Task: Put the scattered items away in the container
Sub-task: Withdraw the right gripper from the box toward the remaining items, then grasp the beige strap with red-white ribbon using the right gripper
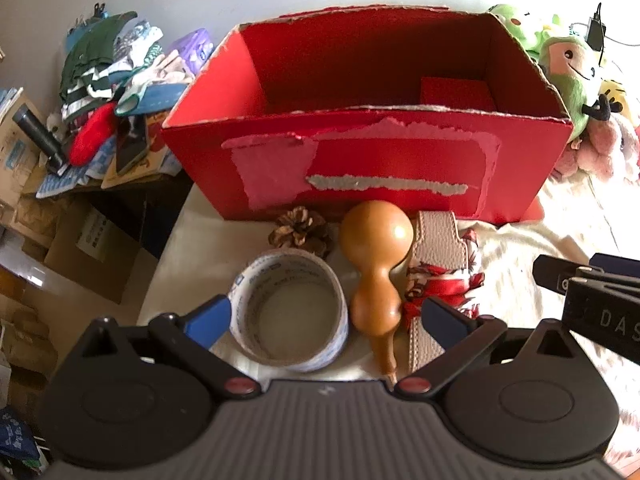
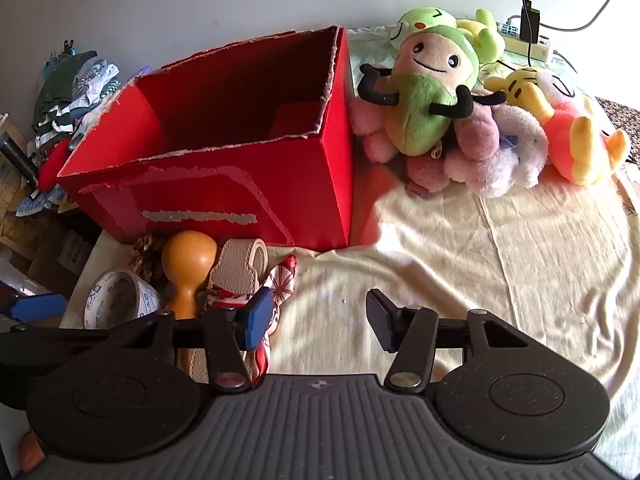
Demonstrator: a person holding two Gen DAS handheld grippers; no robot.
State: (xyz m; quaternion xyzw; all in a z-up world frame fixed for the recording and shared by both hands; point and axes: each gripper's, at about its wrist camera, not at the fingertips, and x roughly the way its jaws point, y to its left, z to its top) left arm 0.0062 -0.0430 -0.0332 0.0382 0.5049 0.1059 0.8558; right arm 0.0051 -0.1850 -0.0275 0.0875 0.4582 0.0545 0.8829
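Observation:
A red cardboard box (image 1: 360,168) with torn edges stands open on the cream cloth; inside it lies a small red box (image 1: 456,94). In front of it sit a pine cone (image 1: 300,232), a roll of clear tape (image 1: 290,312), a tan gourd (image 1: 378,272) and a beige leather strap with a red-and-white scarf (image 1: 436,252). My left gripper (image 1: 328,320) is open above them, its jaws spanning the tape roll and the gourd. My right gripper (image 2: 319,322) is open over bare cloth, with the strap and scarf (image 2: 240,268) just left of its blue pad (image 2: 256,320).
Several plush toys (image 2: 432,92) are piled right of the box, with a power strip (image 2: 528,44) behind them. Left of the bed edge are a heap of clothes (image 1: 108,72) and cardboard boxes (image 1: 92,248). Cream cloth (image 2: 480,260) stretches to the right.

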